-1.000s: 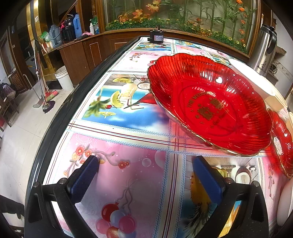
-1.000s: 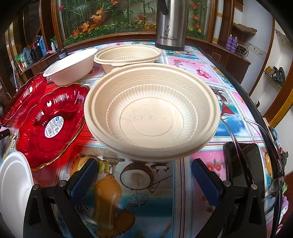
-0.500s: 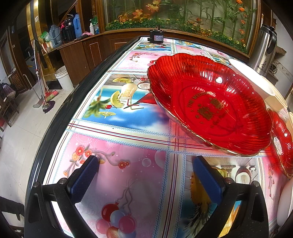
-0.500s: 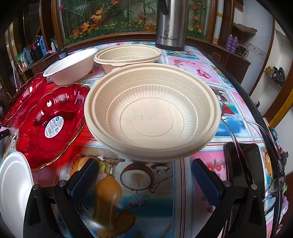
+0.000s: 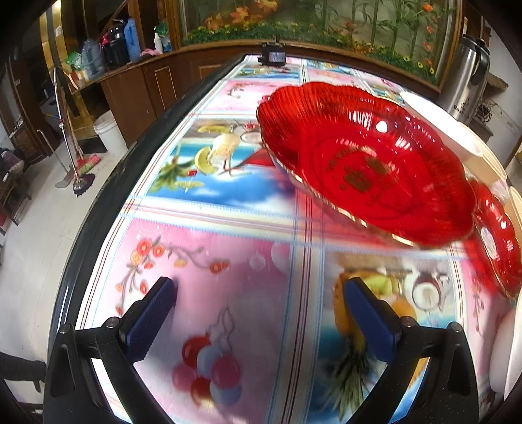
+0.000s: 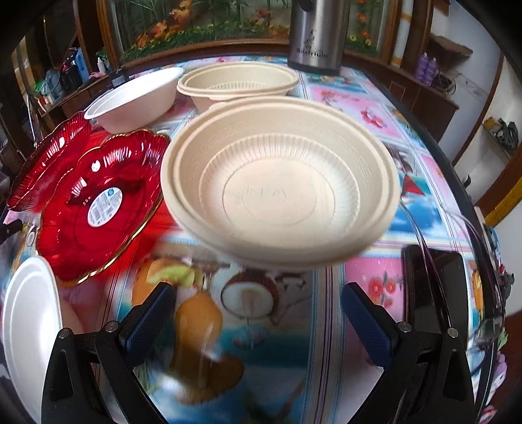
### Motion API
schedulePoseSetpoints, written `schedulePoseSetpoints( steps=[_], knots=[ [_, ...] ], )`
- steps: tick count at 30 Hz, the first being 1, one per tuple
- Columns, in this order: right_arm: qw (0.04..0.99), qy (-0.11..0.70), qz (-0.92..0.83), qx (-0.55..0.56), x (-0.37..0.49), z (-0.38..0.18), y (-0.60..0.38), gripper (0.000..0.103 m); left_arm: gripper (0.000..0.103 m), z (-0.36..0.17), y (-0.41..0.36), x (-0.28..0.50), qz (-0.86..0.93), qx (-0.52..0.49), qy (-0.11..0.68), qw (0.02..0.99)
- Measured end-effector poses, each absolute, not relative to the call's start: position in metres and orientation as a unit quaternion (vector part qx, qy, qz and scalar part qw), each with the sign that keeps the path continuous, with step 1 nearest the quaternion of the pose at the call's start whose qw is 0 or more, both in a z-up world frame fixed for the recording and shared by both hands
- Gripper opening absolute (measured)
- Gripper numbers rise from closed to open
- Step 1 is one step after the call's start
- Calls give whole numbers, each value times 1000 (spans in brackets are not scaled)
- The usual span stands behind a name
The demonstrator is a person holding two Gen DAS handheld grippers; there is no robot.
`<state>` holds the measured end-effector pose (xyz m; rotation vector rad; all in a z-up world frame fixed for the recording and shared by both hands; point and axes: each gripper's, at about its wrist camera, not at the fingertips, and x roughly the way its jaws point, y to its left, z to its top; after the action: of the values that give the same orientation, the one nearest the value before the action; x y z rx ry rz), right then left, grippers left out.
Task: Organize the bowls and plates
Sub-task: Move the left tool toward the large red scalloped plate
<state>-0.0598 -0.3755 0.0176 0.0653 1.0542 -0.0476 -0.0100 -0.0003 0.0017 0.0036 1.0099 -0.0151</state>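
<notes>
A lived-in home dining room: a table under a colourful fruit-print cloth, wooden cabinets, a planted glass tank, a mop and a steel thermos.

A long table, covered by a glossy cloth printed with fruit and flower panels, fills the centre of both views. Along the top of the frame, dark wooden cabinets stand below a glass panel backed by artificial plants and flowers. At left in the left wrist view, the white tiled floor holds a white bucket and a mop.
</notes>
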Motion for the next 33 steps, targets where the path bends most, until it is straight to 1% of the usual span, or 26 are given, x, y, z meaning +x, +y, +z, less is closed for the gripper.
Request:
schedulePoseSetpoints(
  steps=[4, 9, 14, 20, 23, 25, 26, 31, 32, 33],
  knots=[
    [854, 519, -20, 37, -71, 26, -379, 103, 103, 2, 0, -21, 5, -5, 499, 867],
    [861, 508, -7, 17, -89, 49, -379, 103, 103, 4, 1, -36, 9, -18, 518, 855],
    [869, 494, 0, -10, -99, 73, -374, 103, 103, 14, 3, -60, -5, -44, 510, 859],
    [896, 442, 46, 25, -103, 115, -371, 103, 103, 51, 5, -72, -14, -38, 470, 882],
    [901, 423, 86, 46, -97, 132, -360, 100, 103, 75, 7, -81, -17, -33, 439, 898],
    [900, 417, 111, 61, -90, 142, -350, 96, 103, 88, 13, -90, -23, -37, 420, 907],
    [898, 415, 129, 71, -86, 145, -343, 92, 103, 92, 16, -93, -25, -37, 414, 909],
    [889, 414, 172, 92, -74, 152, -313, 91, 103, 102, 31, -100, -36, -30, 409, 911],
    [886, 417, 178, 99, -72, 152, -308, 90, 103, 103, 33, -100, -39, -31, 410, 911],
    [883, 419, 184, 106, -69, 152, -303, 86, 103, 103, 36, -101, -41, -33, 409, 911]
  ],
)
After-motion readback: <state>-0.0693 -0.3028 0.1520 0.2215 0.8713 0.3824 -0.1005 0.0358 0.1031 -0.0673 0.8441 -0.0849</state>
